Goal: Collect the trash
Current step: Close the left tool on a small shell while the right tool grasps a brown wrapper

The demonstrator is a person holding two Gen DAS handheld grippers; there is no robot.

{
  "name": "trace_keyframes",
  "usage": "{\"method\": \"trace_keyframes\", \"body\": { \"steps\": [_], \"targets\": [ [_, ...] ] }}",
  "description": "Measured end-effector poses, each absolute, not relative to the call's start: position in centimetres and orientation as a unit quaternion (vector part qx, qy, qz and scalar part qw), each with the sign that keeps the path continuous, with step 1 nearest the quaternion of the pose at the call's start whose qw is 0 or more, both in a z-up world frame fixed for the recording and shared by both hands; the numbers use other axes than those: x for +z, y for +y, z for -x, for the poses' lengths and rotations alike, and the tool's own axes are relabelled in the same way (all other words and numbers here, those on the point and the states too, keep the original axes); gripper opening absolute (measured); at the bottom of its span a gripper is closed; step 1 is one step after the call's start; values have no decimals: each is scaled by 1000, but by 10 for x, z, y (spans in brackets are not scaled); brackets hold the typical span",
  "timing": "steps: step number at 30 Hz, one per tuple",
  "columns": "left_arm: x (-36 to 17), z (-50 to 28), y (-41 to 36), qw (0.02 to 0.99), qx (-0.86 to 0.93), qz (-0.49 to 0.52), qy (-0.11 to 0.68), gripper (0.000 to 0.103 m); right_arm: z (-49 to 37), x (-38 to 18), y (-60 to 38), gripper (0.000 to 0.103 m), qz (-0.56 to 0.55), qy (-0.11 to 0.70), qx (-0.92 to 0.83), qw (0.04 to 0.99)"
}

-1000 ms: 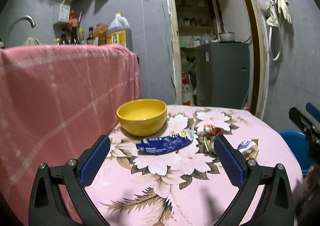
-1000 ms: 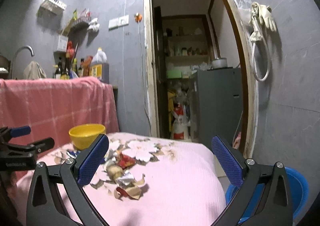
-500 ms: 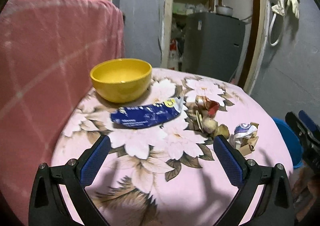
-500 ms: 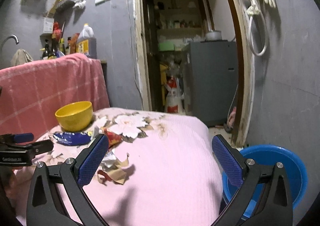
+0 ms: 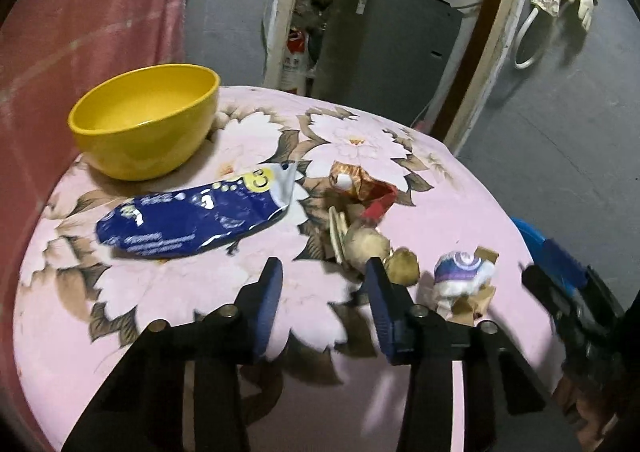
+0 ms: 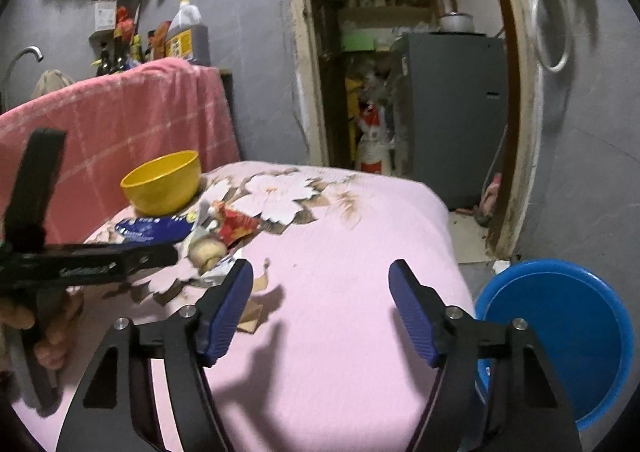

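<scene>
Left wrist view shows the trash scattered across the middle of the pink flowered tablecloth [image 5: 460, 188]: a flattened blue snack wrapper [image 5: 192, 220] lying just in front of the yellow bowl [image 5: 144, 120], a crumpled red-and-gold wrapper [image 5: 360, 184] beside it, some brownish scraps [image 5: 372, 244] nearer the camera, and a balled white-and-purple wrapper [image 5: 460, 272] with torn brown paper under it. All of it lies loose on the cloth, none yet lifted. A blue basin [image 6: 560, 336] sits on the floor by the table's right edge, likely the place meant to receive the pieces, which would explain why the right gripper [image 6: 320, 308] hovers on that side.

The left gripper [image 5: 322, 284] points down at the cloth just short of the brown scraps, its right finger close beside them; whether it touches them cannot be told. Its jaws have just been closing to a narrow gap, with only bare cloth between them. The right gripper's jaws have also just been closing, yet stand fairly wide, holding nothing above plain pink cloth.
</scene>
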State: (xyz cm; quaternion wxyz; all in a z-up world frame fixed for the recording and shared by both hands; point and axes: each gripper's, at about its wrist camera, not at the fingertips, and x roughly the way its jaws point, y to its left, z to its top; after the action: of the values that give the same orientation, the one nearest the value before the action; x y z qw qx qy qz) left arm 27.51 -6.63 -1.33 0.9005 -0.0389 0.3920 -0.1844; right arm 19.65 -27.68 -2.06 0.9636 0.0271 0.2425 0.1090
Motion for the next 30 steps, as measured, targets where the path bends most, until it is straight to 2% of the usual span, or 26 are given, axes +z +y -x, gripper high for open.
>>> {"method": "trace_keyframes", "body": {
  "steps": [4, 9, 14, 16, 18, 21, 30],
  "targets": [
    [-13, -287, -67, 897, -192, 55, 394, 31, -197, -21, -263, 66, -5, 250, 136, 959],
    [-16, -300, -68, 888, -205, 69, 406, 16, -208, -30, -249, 65, 8, 286, 167, 944],
    [-16, -303, -63, 884, -211, 85, 408, 5, -216, -37, -239, 65, 15, 311, 189, 931],
    [-16, -303, -61, 884, -211, 90, 408, 3, -216, -37, -239, 59, 13, 312, 194, 930],
    [-16, -301, -60, 883, -212, 91, 409, 1, -215, -38, -240, 43, 5, 314, 203, 927],
    [-15, -296, -59, 884, -210, 90, 408, 0, -217, -40, -244, 26, -11, 322, 208, 924],
    [-11, -271, -47, 884, -212, 106, 404, 0, -212, -39, -252, 20, -33, 320, 205, 924]
  ]
}}
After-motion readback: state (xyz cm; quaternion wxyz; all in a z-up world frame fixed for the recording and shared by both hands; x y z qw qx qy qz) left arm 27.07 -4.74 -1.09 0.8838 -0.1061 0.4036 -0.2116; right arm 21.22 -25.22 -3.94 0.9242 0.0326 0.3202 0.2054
